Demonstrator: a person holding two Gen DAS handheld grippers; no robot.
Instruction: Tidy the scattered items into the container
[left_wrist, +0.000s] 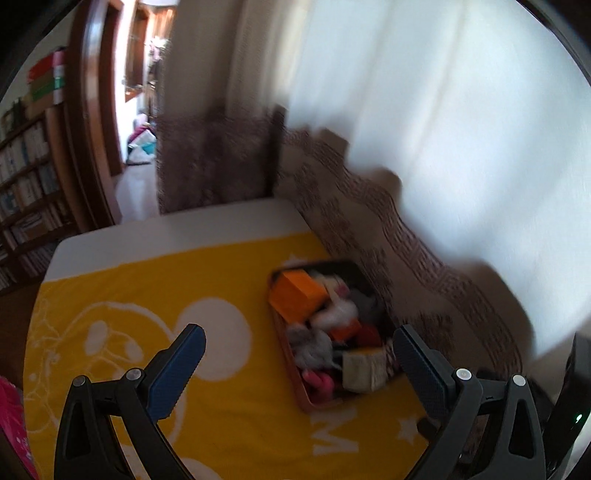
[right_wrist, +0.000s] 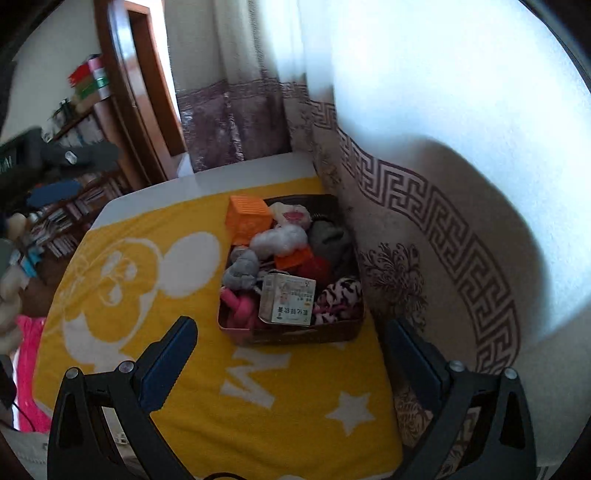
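Right wrist view: right gripper (right_wrist: 291, 347) wide open, empty, above yellow cloth (right_wrist: 207, 387); tin (right_wrist: 291, 334) full near curtain (right_wrist: 424, 229), box (right_wrist: 290, 301) upright inside; left wrist view blurred: left gripper (left_wrist: 299, 350) wide open, empty.

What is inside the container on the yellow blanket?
The container is heaped full: an orange crate, white fluff, a grey plush, a printed carton, pink fabric and zebra-striped cloth. Its floor and anything beneath the pile are covered.

Yellow blanket (right_wrist: 221, 424) with white stars; orange box (right_wrist: 248, 219).
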